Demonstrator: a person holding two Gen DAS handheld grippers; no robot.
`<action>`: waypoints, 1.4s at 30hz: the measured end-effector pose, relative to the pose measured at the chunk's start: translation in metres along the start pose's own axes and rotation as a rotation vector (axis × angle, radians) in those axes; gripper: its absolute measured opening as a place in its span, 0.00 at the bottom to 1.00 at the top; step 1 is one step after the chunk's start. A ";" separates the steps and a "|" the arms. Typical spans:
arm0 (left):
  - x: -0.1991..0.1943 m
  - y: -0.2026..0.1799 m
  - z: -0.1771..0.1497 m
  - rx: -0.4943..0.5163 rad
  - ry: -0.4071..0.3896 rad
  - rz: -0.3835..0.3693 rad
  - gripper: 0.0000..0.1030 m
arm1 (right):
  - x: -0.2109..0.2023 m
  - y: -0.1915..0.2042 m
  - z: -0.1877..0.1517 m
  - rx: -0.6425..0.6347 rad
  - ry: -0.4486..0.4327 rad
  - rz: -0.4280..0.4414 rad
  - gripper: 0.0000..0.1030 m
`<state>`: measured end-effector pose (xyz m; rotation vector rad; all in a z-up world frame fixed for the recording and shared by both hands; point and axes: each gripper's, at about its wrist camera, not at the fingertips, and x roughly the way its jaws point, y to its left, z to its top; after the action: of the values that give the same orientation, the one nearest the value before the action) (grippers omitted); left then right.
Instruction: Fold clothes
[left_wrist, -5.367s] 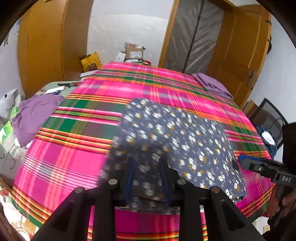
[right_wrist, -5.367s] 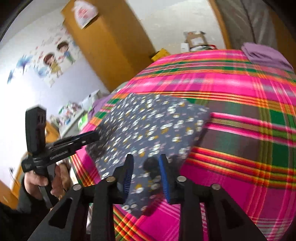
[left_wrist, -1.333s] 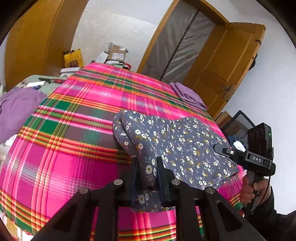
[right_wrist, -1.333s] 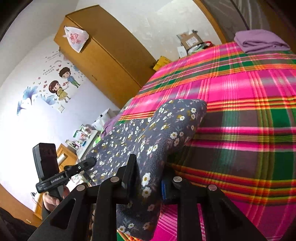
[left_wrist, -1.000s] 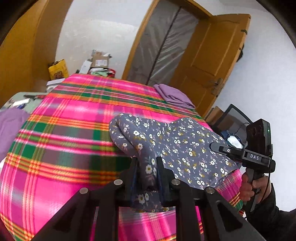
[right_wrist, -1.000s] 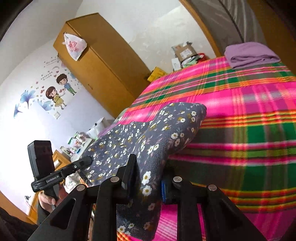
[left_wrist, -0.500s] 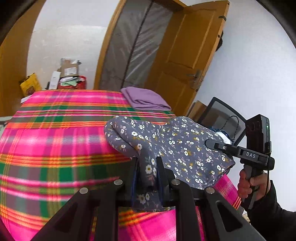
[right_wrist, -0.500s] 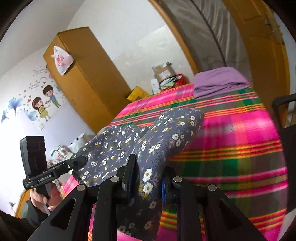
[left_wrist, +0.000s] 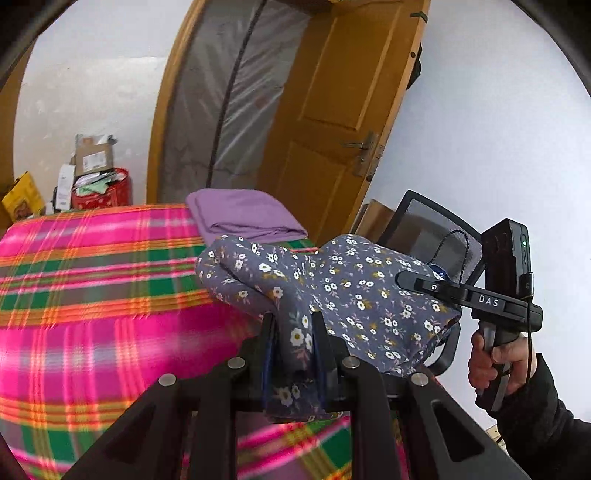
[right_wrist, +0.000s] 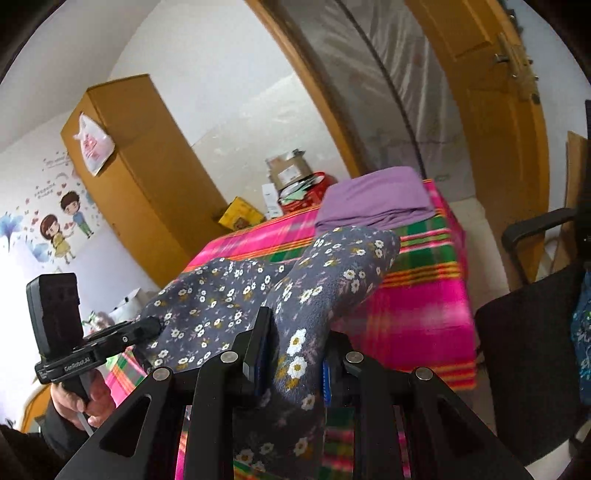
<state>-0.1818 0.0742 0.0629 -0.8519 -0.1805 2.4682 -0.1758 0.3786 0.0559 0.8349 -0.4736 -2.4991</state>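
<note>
Both grippers are clenched on the same folded floral garment: the left gripper pinches a bunched edge between its pads, and the right gripper does the same at the other end, so the cloth hangs between them above the near corner of the plaid bedspread, with a folded purple garment lying at the far corner beyond it. The main risk, as I judge it, is the fold coming undone: the thick bundle sags in the middle, and if the two hands drift apart or one pinch slips, layers could slide out. Set down too close to the bed's edge, it could also slide off towards the mesh office chair.
</note>
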 end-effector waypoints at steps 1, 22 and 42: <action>0.007 0.000 0.004 0.002 0.001 -0.003 0.18 | 0.002 -0.007 0.004 0.003 0.000 -0.007 0.22; 0.083 0.022 -0.043 -0.117 0.225 -0.043 0.21 | 0.006 -0.096 -0.032 0.135 0.043 -0.174 0.37; 0.092 0.022 -0.040 -0.114 0.202 -0.015 0.13 | 0.002 -0.035 -0.057 -0.098 0.115 -0.309 0.13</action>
<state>-0.2288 0.1010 -0.0246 -1.1370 -0.2565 2.3580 -0.1522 0.3965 -0.0042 1.0750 -0.1918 -2.7050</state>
